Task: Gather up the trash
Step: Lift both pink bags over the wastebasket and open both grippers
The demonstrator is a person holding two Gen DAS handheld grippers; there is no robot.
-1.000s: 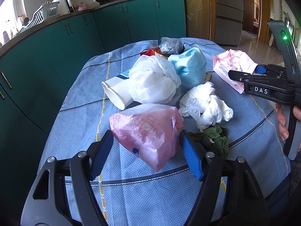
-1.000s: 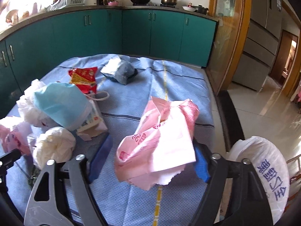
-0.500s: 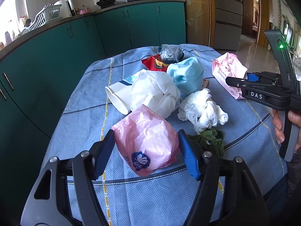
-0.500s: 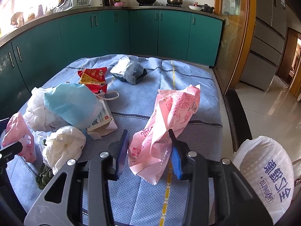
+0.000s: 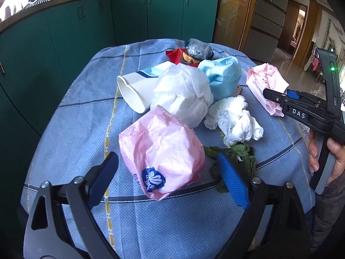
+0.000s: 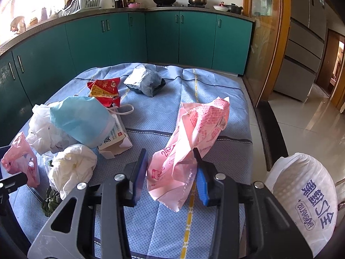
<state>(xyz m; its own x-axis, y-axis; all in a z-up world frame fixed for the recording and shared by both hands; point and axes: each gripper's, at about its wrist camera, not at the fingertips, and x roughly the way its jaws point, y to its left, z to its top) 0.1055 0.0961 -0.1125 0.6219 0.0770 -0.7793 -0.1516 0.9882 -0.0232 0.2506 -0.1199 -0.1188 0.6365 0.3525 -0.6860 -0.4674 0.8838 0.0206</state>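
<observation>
A pink plastic bag (image 5: 163, 146) with a blue logo lies on the blue tablecloth (image 5: 86, 118). My left gripper (image 5: 168, 180) straddles it with its jaws opening; a gap shows on each side between the blue pads (image 5: 232, 181) and the bag. In the right wrist view my right gripper (image 6: 170, 177) is shut on a pink printed wrapper (image 6: 198, 125), whose top stands up above the pads. This wrapper (image 5: 265, 79) also shows at the right of the left wrist view.
Behind the pink bag lie a paper cup (image 5: 131, 90), a white bag (image 5: 183, 90), a blue mask (image 5: 222, 73), crumpled tissue (image 5: 235, 118), green leaves (image 5: 235, 153) and a red snack wrapper (image 5: 181, 56). A white printed sack (image 6: 301, 185) hangs past the table's right edge. Green cabinets (image 6: 161, 38) ring the table.
My left jaws have spread away from the pink plastic bag they were pressing. My right jaws have narrowed onto the pink printed wrapper, squeezing it upright.
</observation>
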